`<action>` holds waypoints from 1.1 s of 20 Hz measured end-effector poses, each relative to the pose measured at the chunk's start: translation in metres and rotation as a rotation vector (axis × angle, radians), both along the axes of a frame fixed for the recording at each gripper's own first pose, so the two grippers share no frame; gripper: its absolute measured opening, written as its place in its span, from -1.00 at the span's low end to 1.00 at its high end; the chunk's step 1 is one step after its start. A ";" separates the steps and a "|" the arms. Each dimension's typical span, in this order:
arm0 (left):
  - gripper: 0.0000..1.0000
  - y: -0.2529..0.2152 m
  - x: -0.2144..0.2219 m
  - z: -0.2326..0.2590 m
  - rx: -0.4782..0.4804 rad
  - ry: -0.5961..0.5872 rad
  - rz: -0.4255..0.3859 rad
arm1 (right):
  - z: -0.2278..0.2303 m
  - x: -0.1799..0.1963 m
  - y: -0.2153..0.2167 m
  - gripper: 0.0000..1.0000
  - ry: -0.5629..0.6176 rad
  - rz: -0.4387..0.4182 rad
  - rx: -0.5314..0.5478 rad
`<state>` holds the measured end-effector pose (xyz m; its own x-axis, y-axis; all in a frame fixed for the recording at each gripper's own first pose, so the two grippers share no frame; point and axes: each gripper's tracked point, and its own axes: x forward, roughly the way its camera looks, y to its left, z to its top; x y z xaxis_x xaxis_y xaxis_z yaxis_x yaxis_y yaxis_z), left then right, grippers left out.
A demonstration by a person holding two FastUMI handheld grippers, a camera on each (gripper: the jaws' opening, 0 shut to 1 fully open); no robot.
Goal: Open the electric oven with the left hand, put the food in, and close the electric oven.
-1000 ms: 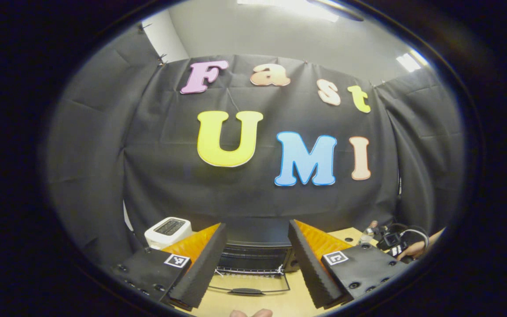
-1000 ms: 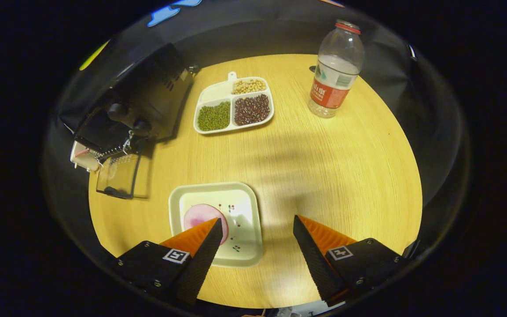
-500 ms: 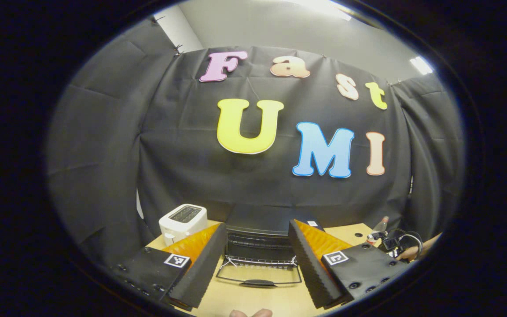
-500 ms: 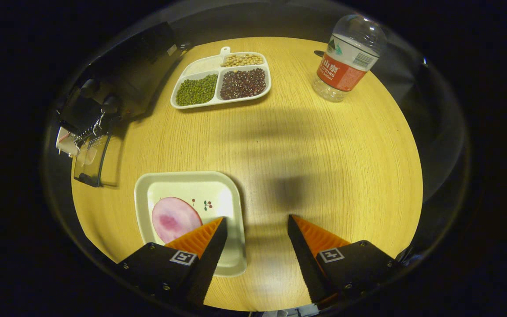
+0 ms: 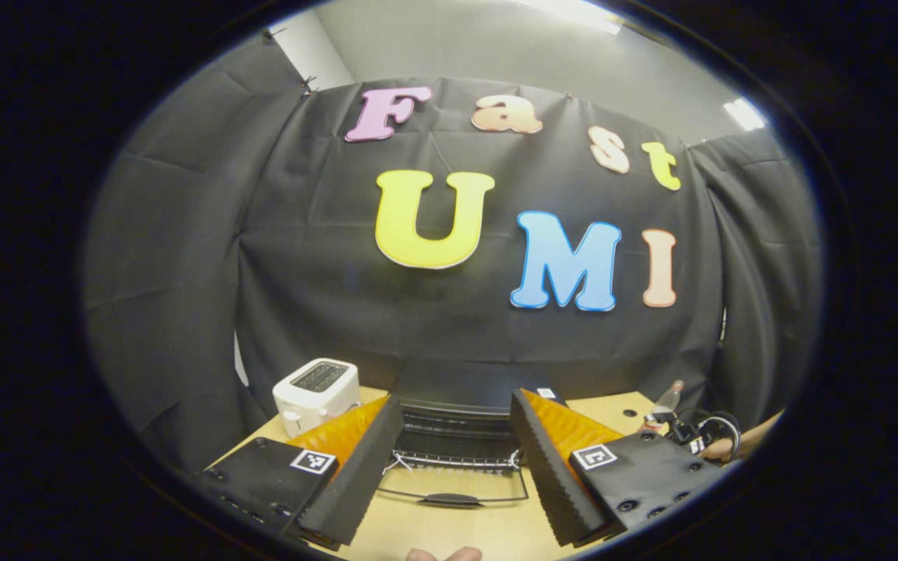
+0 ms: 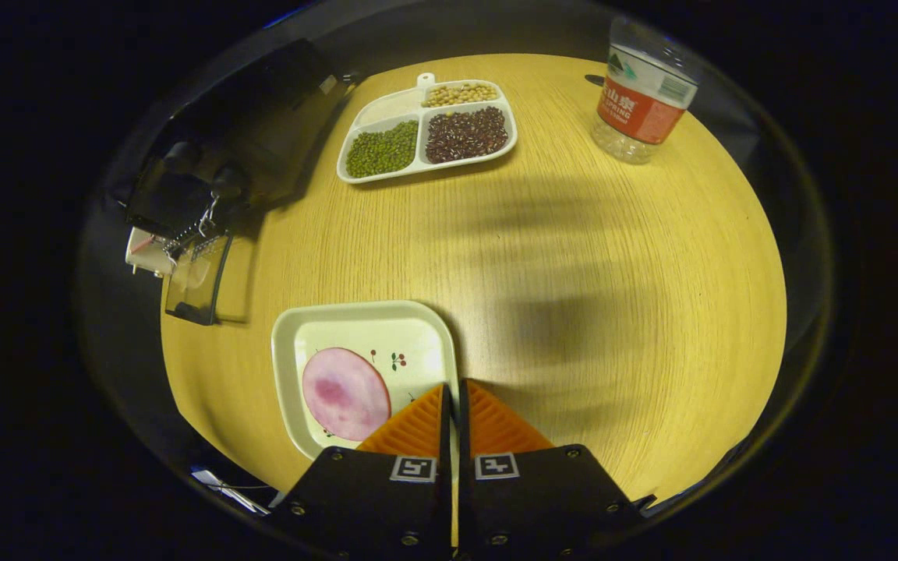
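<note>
The black electric oven [image 5: 461,380] stands ahead between my left gripper's fingers, its glass door [image 5: 453,495] folded down flat on the table. My left gripper [image 5: 457,399] is open and holds nothing. In the right gripper view the oven [image 6: 238,132] sits at the upper left with its door [image 6: 199,284] lying open. A white square plate [image 6: 355,335] carries a round pink slice of food [image 6: 345,393]. My right gripper [image 6: 450,387] is shut on the plate's right rim.
A white toaster [image 5: 316,386] stands left of the oven. On the round wooden table [image 6: 613,273] are a divided tray of beans [image 6: 424,79] and a water bottle [image 6: 644,93] at the far side. A hand [image 5: 722,448] shows at the right.
My right gripper moved over the plate's right edge and went from open to shut on its rim. The left gripper view shifted slightly; that gripper stayed open.
</note>
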<state>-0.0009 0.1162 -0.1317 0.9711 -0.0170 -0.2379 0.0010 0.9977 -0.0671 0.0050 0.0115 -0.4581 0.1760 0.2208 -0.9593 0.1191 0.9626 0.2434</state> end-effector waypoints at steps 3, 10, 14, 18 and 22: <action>0.97 0.001 0.000 0.000 -0.019 0.012 0.001 | 0.003 -0.002 0.003 -0.92 0.012 -0.131 0.183; 0.80 0.002 0.004 0.005 -0.007 0.010 0.007 | 0.002 -0.010 0.001 -0.99 -0.047 -0.328 0.392; 0.80 -0.004 0.004 0.007 0.011 0.009 -0.005 | 0.000 -0.010 0.007 -1.00 -0.064 -0.342 0.448; 0.80 -0.008 0.005 0.009 0.018 0.004 -0.003 | 0.005 -0.012 0.017 -0.99 -0.108 -0.387 0.565; 0.89 -0.005 0.006 0.010 0.020 -0.002 0.000 | 0.016 -0.015 0.019 -1.00 -0.149 -0.439 0.636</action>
